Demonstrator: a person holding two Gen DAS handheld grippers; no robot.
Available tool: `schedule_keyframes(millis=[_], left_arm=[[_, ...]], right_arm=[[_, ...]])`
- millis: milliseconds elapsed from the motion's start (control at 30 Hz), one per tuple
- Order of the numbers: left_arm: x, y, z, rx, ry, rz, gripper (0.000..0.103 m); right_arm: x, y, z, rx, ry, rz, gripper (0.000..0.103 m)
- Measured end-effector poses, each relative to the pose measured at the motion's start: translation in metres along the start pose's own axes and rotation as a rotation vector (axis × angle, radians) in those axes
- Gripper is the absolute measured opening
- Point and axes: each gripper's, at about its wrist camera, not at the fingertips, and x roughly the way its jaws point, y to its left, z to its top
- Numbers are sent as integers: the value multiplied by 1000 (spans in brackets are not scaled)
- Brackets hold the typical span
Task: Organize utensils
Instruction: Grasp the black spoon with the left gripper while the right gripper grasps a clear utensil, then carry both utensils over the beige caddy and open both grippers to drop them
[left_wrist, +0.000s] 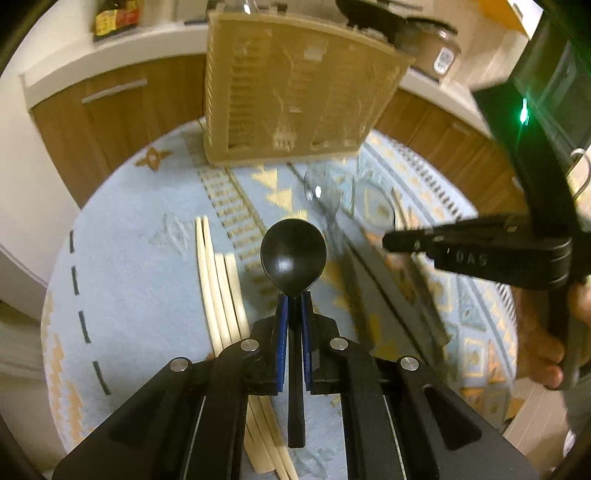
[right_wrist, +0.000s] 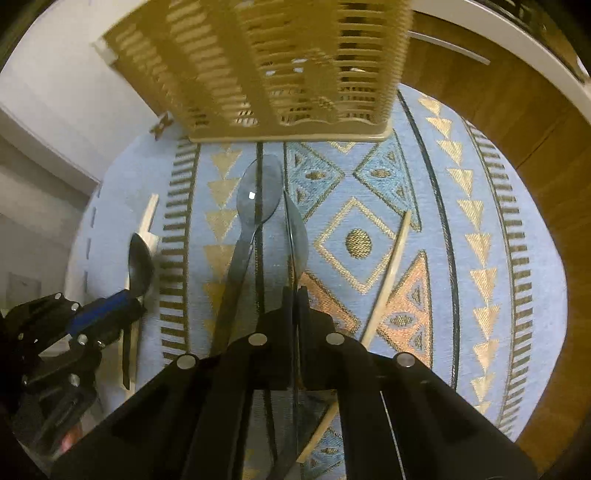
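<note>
My left gripper is shut on a black plastic spoon and holds it above the mat, bowl forward; it also shows in the right wrist view. My right gripper is shut on a clear plastic spoon, held edge-on. A second clear spoon lies on the mat just left of it. A beige slotted utensil basket stands at the mat's far side. Several wooden chopsticks lie under the left gripper. One chopstick lies right of the right gripper.
A blue patterned mat covers the round table. Wooden cabinets with a white counter stand behind. A bottle and a pot sit on the counter. The right gripper's body is at the right in the left wrist view.
</note>
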Motion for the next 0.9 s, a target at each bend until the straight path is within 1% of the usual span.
schedule_keyframes(millis=[200, 333, 400, 433, 467, 533, 600, 633, 667, 700, 733, 767, 833, 867, 900], left_arm=[[-22, 2, 13, -30, -94, -21, 5], [-35, 3, 24, -47, -164, -39, 5], [-44, 2, 31, -51, -208, -49, 5], [-50, 2, 36, -50, -233, -51, 5], [-57, 1, 41, -50, -270, -54, 5], [-66, -2, 50, -49, -319, -59, 5], [-82, -4, 60, -41, -398, -60, 5], [-89, -5, 64, -35, -439, -64, 5], [-97, -7, 69, -30, -498, -64, 5], [-103, -8, 75, -29, -548, -61, 5], [-107, -9, 81, -28, -598, -64, 5], [-111, -10, 85, -26, -633, -70, 5], [-120, -11, 95, -18, -724, -94, 5], [-125, -12, 101, -5, -783, -113, 5], [-126, -13, 106, 4, -819, -117, 5]], right_arm=[[-18, -14, -1, 41, -82, 105, 2], [-38, -12, -4, 34, -161, 161, 2], [-52, -16, -6, 28, -196, 181, 2], [-61, -15, -5, 23, -230, 202, 2], [-66, -13, -4, 19, -252, 215, 2], [-88, -14, -4, -3, -331, 246, 2], [-113, -16, -6, -46, -439, 286, 2], [-127, -14, -8, -79, -518, 304, 2], [-141, -12, -9, -107, -594, 311, 2], [-148, -11, -8, -116, -632, 314, 2], [-159, -12, -6, -119, -689, 321, 2], [-167, -12, -3, -116, -734, 325, 2], [-177, -13, 6, -102, -807, 315, 2], [-181, -15, 11, -91, -845, 306, 2], [-185, -17, 18, -77, -875, 300, 2]])
